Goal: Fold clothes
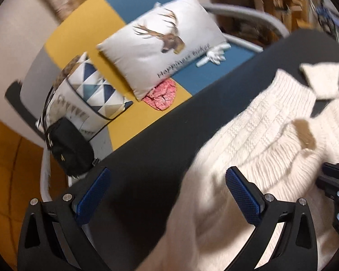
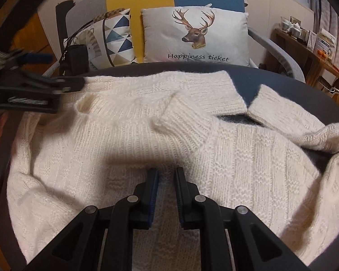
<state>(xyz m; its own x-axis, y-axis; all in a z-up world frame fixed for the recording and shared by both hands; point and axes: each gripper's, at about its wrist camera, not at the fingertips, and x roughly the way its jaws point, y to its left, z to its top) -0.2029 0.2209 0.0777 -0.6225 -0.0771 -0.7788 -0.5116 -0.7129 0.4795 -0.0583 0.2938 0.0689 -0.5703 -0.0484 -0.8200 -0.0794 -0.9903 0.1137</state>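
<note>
**Operator:** On the dark round table (image 2: 282,79), where does the fold stand?

**Guide:** You have the cream knit sweater (image 2: 248,169) spread across most of the tabletop. One ribbed cuff (image 2: 183,124) lies folded in over the chest; a second sleeve (image 2: 289,113) lies near the far right edge, and more knit is bunched at the right rim. Judge the task as early: sleeves partly gathered, body not yet folded over, nothing stacked.

**Operator:** State of the fingers?

**Guide:** Your right gripper (image 2: 166,178) sits low on the sweater body with its jaws drawn nearly together. A narrow strip of knit shows in the gap; whether the pads actually pinch it, you cannot tell. Your left gripper (image 1: 167,194) stands wide apart with nothing between its blue pads (image 1: 243,196), over the sweater's edge and bare tabletop.

**Operator:** Material notes?

**Guide:** Expect a thick, fuzzy, loose knit with vertical ribbing and textured panels; it will likely drape and stretch rather than hold a crease. The tabletop is matte and smooth. Behind it, the sofa carries a deer-print cushion (image 2: 194,36), a triangle-pattern cushion (image 2: 115,38) and a small black bag (image 2: 75,56).
</note>
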